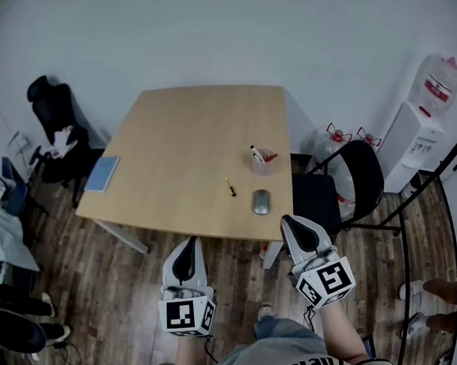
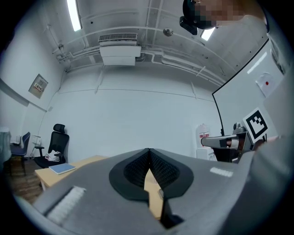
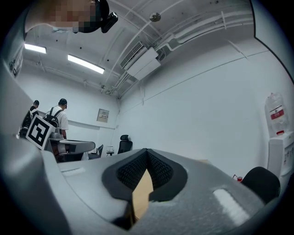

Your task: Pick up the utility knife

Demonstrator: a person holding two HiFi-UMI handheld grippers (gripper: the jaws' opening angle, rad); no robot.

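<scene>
The utility knife (image 1: 230, 187), small, yellow and black, lies on the wooden table (image 1: 177, 142) near its front edge. Both grippers hang over the floor in front of the table, short of that edge and pointing toward it. My left gripper (image 1: 191, 241) is shut and empty, below and left of the knife. My right gripper (image 1: 289, 221) is also shut and empty, below and right of the knife. In the left gripper view the jaw tips (image 2: 148, 150) meet, with only table showing behind them. The right gripper view shows the same closed tips (image 3: 146, 150); the knife is hidden there.
A grey mouse (image 1: 260, 202) lies just right of the knife, with a clear cup of pens (image 1: 264, 160) behind it. A blue notebook (image 1: 102, 174) sits at the table's left edge. A black chair (image 1: 348, 187) stands at the right, an office chair (image 1: 58, 129) at the left, a water dispenser (image 1: 425, 117) far right.
</scene>
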